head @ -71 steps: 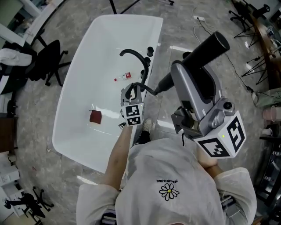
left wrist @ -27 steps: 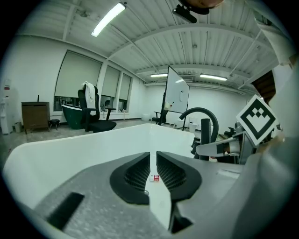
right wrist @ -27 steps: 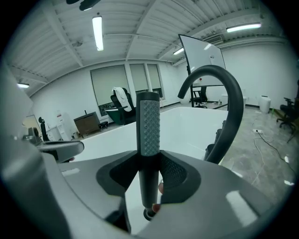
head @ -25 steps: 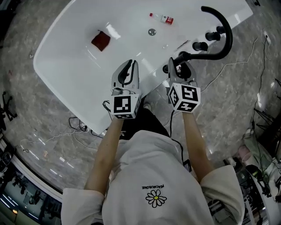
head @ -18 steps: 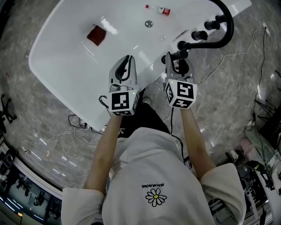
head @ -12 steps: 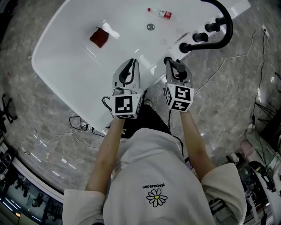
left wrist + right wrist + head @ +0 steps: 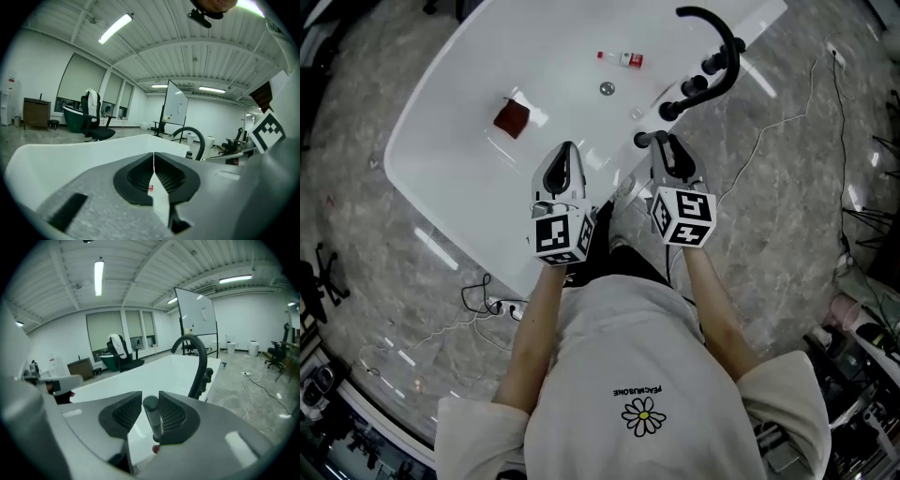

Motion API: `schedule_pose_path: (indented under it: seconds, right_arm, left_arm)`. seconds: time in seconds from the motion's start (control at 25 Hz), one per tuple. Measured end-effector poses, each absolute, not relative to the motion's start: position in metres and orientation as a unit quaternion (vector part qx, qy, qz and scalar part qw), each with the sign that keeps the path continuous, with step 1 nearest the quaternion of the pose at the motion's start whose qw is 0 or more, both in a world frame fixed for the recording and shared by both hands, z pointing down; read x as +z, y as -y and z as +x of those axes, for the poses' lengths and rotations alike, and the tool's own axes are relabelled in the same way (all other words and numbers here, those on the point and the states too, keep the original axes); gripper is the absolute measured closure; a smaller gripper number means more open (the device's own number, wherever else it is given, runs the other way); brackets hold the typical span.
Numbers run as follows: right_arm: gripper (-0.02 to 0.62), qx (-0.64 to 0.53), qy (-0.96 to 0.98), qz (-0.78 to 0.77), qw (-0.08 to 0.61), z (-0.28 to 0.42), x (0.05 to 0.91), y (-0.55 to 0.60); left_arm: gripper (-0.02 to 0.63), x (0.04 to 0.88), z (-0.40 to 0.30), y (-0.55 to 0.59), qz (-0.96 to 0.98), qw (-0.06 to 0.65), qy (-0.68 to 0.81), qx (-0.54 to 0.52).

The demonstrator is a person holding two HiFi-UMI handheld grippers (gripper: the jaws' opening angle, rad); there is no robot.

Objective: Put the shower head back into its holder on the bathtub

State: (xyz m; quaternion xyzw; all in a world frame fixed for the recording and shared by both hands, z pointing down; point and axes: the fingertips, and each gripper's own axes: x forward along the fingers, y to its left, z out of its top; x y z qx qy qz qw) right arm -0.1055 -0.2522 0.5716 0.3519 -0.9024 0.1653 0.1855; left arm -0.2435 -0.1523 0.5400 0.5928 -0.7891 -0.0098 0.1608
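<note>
The black shower head (image 7: pixel 643 140) stands upright in its holder on the near rim of the white bathtub (image 7: pixel 534 66), beside the black arched faucet (image 7: pixel 722 33). My right gripper (image 7: pixel 667 153) hangs just behind it. In the right gripper view the shower head (image 7: pixel 152 416) shows between the jaws of the right gripper (image 7: pixel 150 404); they have just been closing, but a gap remains on its left side and the pads do not clamp it. My left gripper (image 7: pixel 563 169) hovers over the tub rim. Its jaws (image 7: pixel 153 161) have just closed and hold nothing.
A dark red block (image 7: pixel 512 118), a small bottle (image 7: pixel 622 59) and the drain (image 7: pixel 607 89) lie in the tub. Two black knobs (image 7: pixel 692 84) sit by the faucet. Cables run over the marble floor (image 7: pixel 487 300). An office chair (image 7: pixel 93 122) stands beyond the tub.
Both grippers have drawn back toward the person and risen a little. The right one has come off the shower head, which stays in the holder. The left jaws have closed.
</note>
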Motion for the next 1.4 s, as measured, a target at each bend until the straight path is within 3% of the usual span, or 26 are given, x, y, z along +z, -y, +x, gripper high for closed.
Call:
schedule_pose_path:
  seconds: [0.24, 0.44, 0.8, 1.4]
  right_arm:
    - [0.592, 0.182, 0.902, 0.385, 0.067, -0.056, 0.457, 0.238]
    - [0.594, 0.164, 0.899, 0.405, 0.001, -0.032, 0.396, 0.213]
    - [0.592, 0.147, 0.901, 0.408, -0.008, 0.018, 0.382, 0.153]
    - [0.592, 0.122, 0.922, 0.367, -0.016, 0.017, 0.362, 0.109]
  left_arm:
    - [0.603, 0.453, -0.205, 0.140, 0.612, 0.111, 0.780, -0.072]
    - [0.606, 0.396, -0.179, 0.130, 0.642, 0.049, 0.760, -0.088]
    - [0.607, 0.360, -0.124, 0.088, 0.665, 0.013, 0.739, -0.106]
    - [0.607, 0.340, -0.098, 0.053, 0.673, -0.012, 0.733, -0.100]
